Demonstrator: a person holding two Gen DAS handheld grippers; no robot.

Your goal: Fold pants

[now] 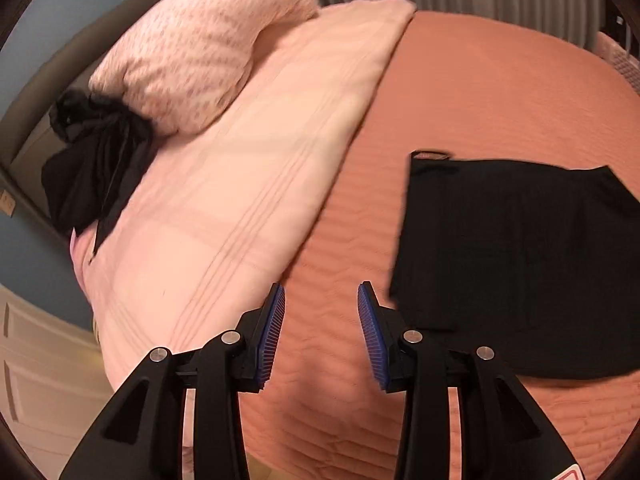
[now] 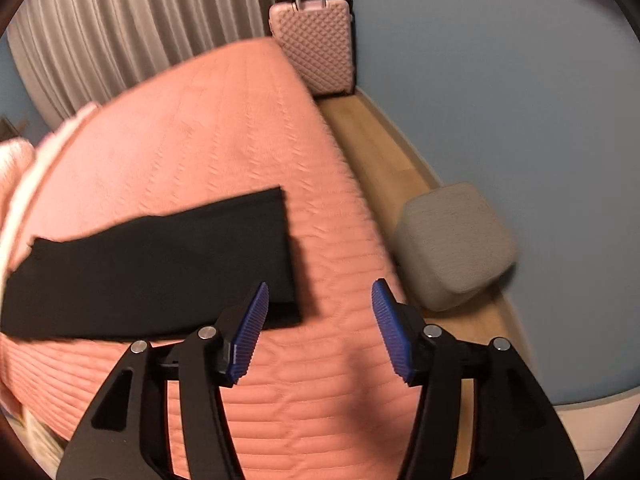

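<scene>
Black pants (image 1: 520,264) are lying flat on the salmon quilted bedspread (image 1: 480,92), already doubled into a compact rectangle with a small loop showing at the upper left corner. Both claws are hanging above the bed with nothing in them: the left gripper (image 1: 321,320) is standing with its blue pads apart just left of the pants' near corner, and the right gripper (image 2: 318,322) is likewise spread wide beside the pants' right end. Judging by the layout, either a further fold or a release is in hand; to fold cleanly, each claw should be pinching all layers at a near corner, lifting together and carrying the edge squarely over so the ends align. The left view is showing what the right lacks: a pale pink duvet (image 1: 248,184), a pillow (image 1: 200,44) and a second dark garment (image 1: 92,168) bunched on it. The right view alone is showing a pink suitcase (image 2: 312,52), a grey pouf (image 2: 456,244) and the wooden floor (image 2: 384,160).
</scene>
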